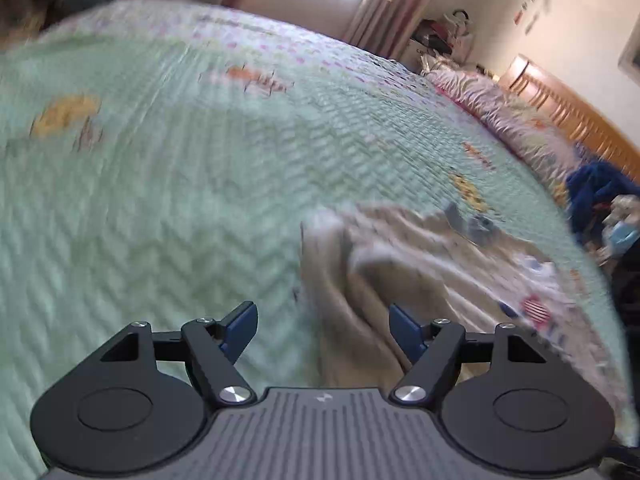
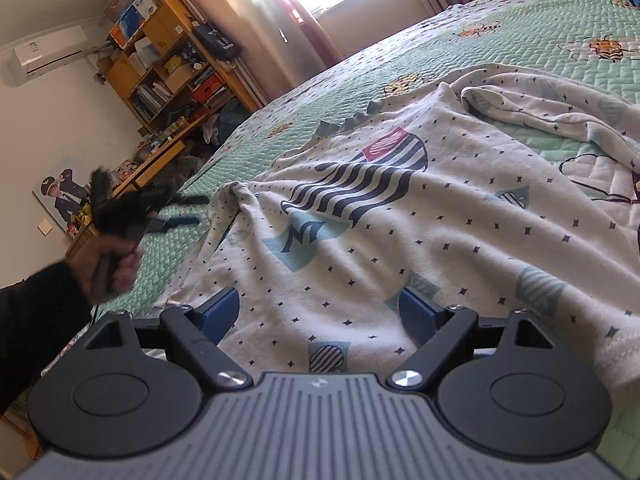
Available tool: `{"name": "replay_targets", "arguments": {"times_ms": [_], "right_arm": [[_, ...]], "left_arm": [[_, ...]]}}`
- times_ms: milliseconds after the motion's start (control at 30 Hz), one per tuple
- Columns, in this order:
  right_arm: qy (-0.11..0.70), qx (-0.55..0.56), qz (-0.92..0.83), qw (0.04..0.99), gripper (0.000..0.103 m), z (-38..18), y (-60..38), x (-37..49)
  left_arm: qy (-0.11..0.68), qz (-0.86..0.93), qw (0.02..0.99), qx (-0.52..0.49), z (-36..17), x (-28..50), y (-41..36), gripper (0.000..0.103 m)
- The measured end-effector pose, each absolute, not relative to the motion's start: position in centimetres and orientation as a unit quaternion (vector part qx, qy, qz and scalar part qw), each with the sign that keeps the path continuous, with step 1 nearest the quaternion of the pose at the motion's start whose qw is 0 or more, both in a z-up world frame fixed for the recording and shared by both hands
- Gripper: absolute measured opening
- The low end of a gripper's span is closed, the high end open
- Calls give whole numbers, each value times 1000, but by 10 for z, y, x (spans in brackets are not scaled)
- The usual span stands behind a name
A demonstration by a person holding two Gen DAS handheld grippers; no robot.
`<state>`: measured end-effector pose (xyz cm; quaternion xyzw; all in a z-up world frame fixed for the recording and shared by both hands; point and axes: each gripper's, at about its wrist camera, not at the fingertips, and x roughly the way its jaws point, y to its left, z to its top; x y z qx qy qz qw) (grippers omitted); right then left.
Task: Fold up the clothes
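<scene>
Left wrist view, blurred, shows the left gripper (image 1: 323, 330) with fingers apart over the green quilted bed (image 1: 160, 208), at the rumpled edge of the white printed shirt (image 1: 400, 264). Right wrist view shows that shirt spread loosely, the right gripper (image 2: 320, 312) spread wide above its hem. Soft, light cotton; a hem corner looks the best hold. Only this view shows the person's hand (image 2: 116, 264).

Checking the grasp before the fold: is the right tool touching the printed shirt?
Cannot tell. In the right wrist view the right tool is open with the printed shirt showing between its jaws, but neither contact nor a gap shows plainly.
</scene>
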<state>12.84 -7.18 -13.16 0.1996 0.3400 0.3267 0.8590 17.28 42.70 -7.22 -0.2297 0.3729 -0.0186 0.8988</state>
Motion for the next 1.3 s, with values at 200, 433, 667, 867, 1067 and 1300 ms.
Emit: {"name": "replay_targets", "arguments": {"times_ms": [200,433,667,867,1067,1300], "right_arm": [[339,184,325,864,88,-131,-70,123],[341,173,320,867,88,-128,-70,121],[345,173,316,866,88,-128,-69,118],[345,159,315,870,89,-127,-68,113],[346,146,311,873,89,-126,-67,111],[347,130,307,876,89,-128,-64,111]], "left_arm": [[389,-41,891,-232,-85,143,401,76],[398,-46,877,-266,-82,95,388,76],[307,-12,832,-462,-111,18,392,78],[284,21,827,-484,-113,17,379,77],[321,35,811,-488,-118,25,378,14],[275,79,833,-473,-93,5,407,12]]}}
